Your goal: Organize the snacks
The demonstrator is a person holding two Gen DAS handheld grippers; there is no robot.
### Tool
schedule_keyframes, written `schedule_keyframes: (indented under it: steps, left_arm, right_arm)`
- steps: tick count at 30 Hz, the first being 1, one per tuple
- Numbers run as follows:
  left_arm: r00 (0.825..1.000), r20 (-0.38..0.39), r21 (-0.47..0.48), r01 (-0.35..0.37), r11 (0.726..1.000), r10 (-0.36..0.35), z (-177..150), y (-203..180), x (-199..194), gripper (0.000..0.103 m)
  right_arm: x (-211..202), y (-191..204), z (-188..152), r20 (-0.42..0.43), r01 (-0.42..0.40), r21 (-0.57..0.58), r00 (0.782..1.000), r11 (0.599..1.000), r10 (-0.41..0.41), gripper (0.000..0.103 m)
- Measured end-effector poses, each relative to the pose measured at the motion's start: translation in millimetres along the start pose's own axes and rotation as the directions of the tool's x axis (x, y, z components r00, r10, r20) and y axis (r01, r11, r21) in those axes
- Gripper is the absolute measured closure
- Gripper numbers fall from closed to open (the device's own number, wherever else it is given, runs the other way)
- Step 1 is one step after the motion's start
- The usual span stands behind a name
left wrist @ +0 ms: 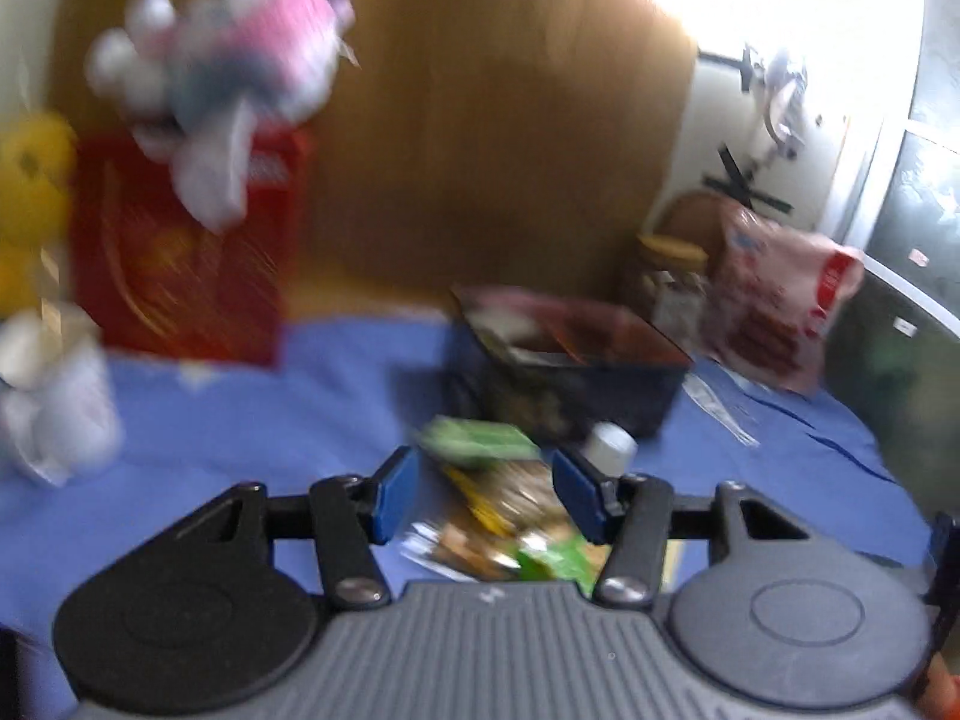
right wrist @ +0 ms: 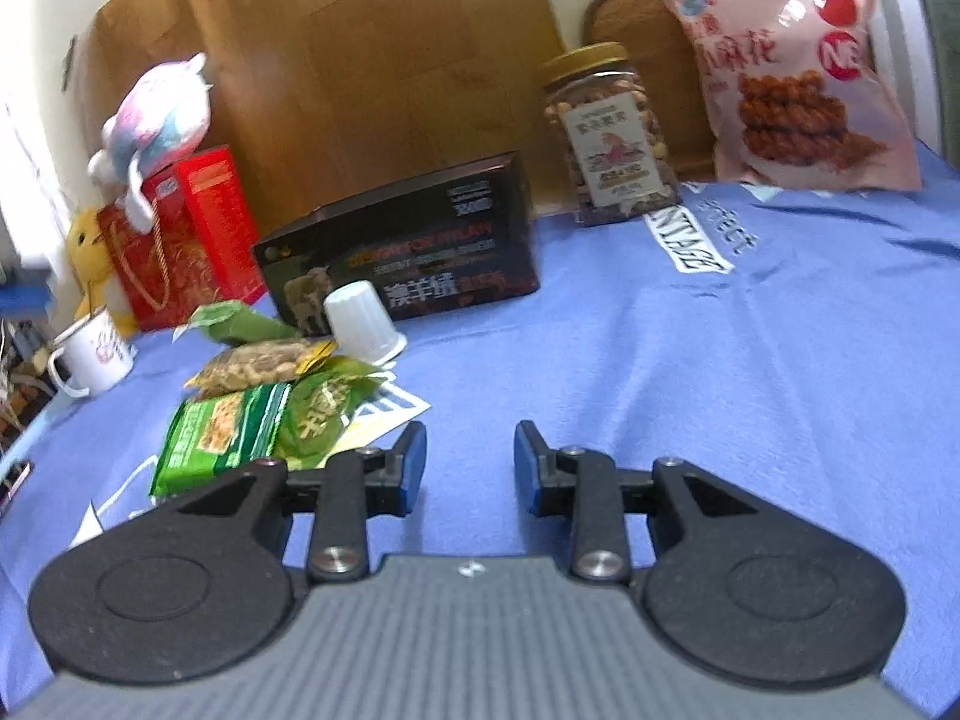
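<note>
The dark box point(right wrist: 402, 252) sits mid-cloth with the snack packets point(right wrist: 264, 384) piled just in front. The left gripper point(left wrist: 486, 495) hangs over them, jaws apart, pinching nothing, and should probably settle onto one packet first. The right gripper point(right wrist: 470, 465) idles unclenched and empty.

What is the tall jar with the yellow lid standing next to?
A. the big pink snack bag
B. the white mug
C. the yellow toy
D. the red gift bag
A: in the right wrist view the jar stands at the back of the blue cloth right beside the big pink snack bag, far from the white mug on the other side.
</note>
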State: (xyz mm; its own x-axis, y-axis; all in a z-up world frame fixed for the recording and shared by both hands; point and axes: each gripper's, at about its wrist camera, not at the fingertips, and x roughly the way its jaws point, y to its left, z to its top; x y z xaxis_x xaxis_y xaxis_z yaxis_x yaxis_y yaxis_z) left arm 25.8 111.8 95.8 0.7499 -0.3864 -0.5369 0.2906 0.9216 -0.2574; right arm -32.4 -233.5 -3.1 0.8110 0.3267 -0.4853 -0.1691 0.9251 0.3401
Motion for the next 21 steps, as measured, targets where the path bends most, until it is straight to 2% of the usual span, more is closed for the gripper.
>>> schedule_keyframes:
  steps: [3, 6, 14, 21]
  left_arm:
    - [0.999, -0.036, -0.061, 0.037, 0.997, -0.039, -11, -3, 20, 0.052]
    - [0.998, -0.034, -0.09, 0.044, 0.995, -0.047, -19, -5, 23, 0.052]
    - [1.0, -0.008, -0.08, -0.009, 0.997, 0.009, -19, 1, 3, 0.052]
    - [1.0, -0.006, -0.095, -0.018, 0.995, 0.017, -21, 7, 0, 0.052]
  right_arm:
    - [1, -4, 0, -0.001, -0.01, 0.031, 1.0, 0.999, 0.01, 0.068]
    - [2, 2, -1, -0.006, 0.0, 0.005, 1.0, 1.0, 0.0, 0.066]
    - [2, 3, -1, -0.001, 0.001, -0.002, 1.0, 1.0, -0.001, 0.065]
    - [2, 3, -1, -0.001, 0.001, -0.003, 1.0, 1.0, -0.001, 0.064]
